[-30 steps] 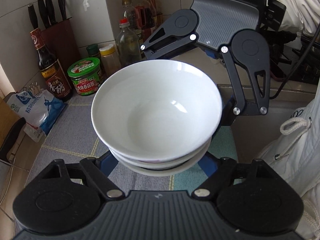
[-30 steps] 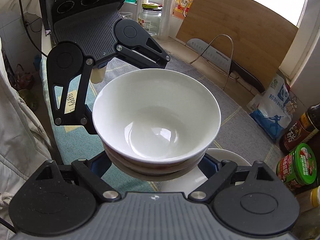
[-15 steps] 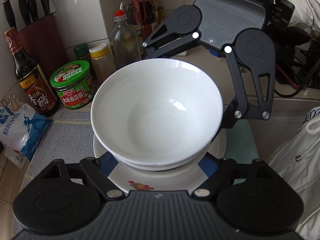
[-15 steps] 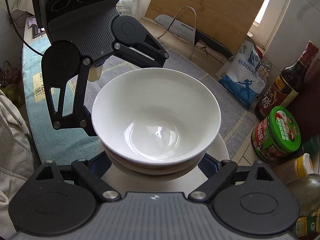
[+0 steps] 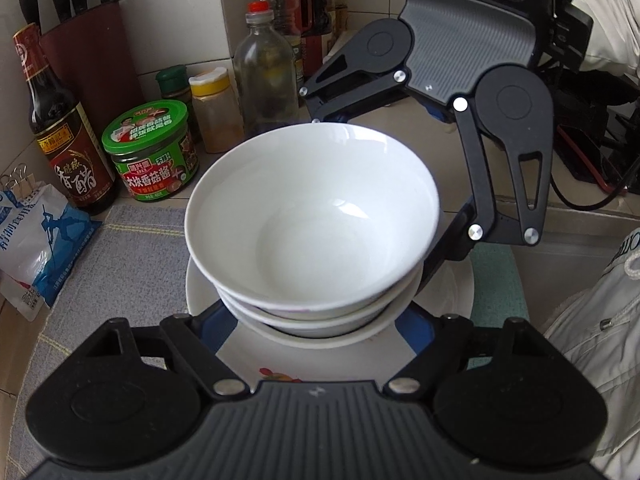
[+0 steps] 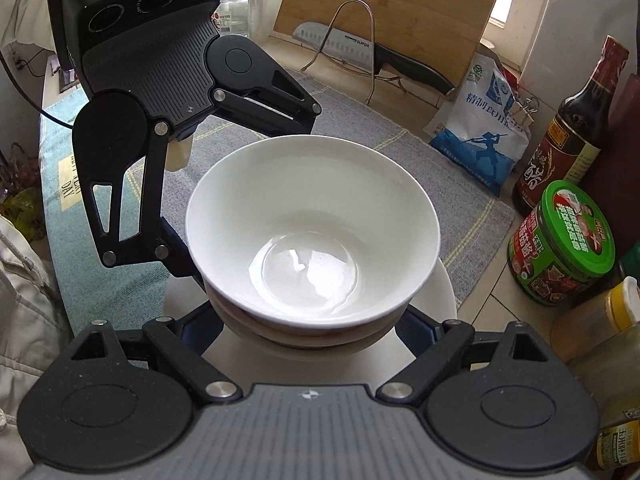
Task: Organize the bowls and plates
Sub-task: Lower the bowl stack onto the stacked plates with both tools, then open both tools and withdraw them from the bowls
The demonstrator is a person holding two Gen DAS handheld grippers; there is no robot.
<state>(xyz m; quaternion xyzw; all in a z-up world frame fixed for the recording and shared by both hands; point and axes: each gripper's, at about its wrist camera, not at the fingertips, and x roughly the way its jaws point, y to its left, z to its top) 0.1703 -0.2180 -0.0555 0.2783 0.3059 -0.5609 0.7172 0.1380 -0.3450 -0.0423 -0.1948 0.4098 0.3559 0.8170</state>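
now lowering the bowl stack [image 5: 312,236] at frame centre onto the plate [image 5: 248,350], both left gripper [image 5: 316,322] and right gripper [image 6: 308,322] pinching it, nearly seated.

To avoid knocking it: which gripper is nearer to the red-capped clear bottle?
Right. The right gripper is close beside the red-capped clear bottle; the left gripper holds the bowl stack from the opposite side.

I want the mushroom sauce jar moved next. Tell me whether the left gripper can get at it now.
Probably not: the left gripper is closed on the bowl stack, above the plate. The jar itself stands unobstructed.
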